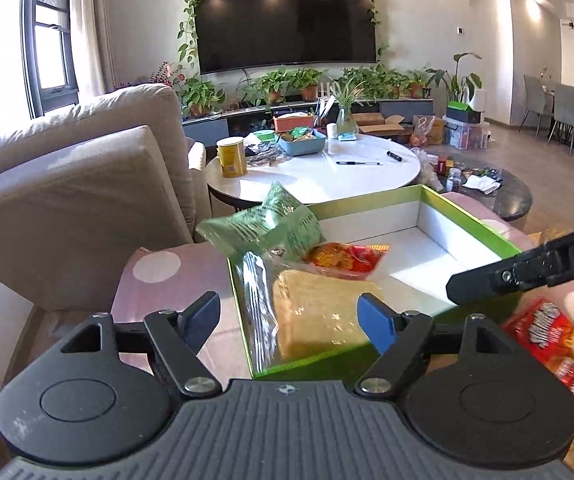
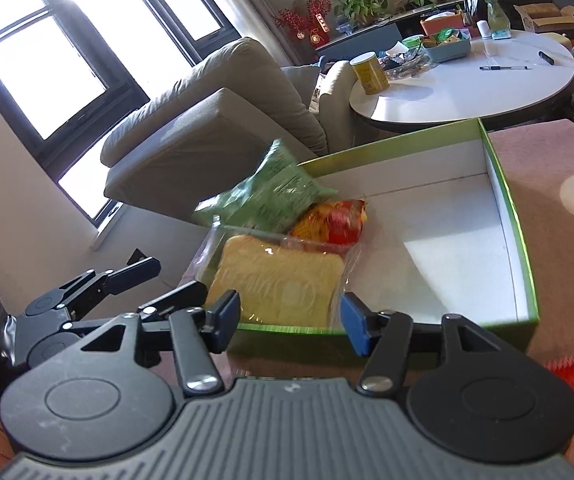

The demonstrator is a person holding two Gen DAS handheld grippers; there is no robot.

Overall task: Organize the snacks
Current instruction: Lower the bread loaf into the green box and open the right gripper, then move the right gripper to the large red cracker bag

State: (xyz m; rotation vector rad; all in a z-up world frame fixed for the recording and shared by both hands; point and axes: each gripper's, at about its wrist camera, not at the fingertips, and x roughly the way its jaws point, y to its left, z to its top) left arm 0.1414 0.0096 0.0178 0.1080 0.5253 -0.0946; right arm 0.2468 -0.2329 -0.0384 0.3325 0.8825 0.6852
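A green box with a white inside [image 1: 427, 216] [image 2: 507, 200] sits on a pink spotted cloth. In its left part lie a clear-wrapped yellow cake [image 1: 319, 312] [image 2: 279, 284], a green snack bag [image 1: 271, 224] [image 2: 271, 196] and a red-orange snack pack [image 1: 343, 258] [image 2: 331, 220]. My left gripper [image 1: 291, 320] is open and empty just above the box's near edge. My right gripper [image 2: 289, 318] is open and empty at the near edge by the cake; its finger shows in the left wrist view [image 1: 527, 268]. A red snack bag [image 1: 551, 340] lies outside the box on the right.
A beige sofa [image 1: 71, 184] stands left. Behind the box is a round white table [image 1: 327, 172] with a yellow can [image 1: 231, 156], a blue basket [image 1: 301, 140] and pens. A dark low table [image 1: 499, 192] stands at the right. The left gripper appears in the right wrist view [image 2: 87, 292].
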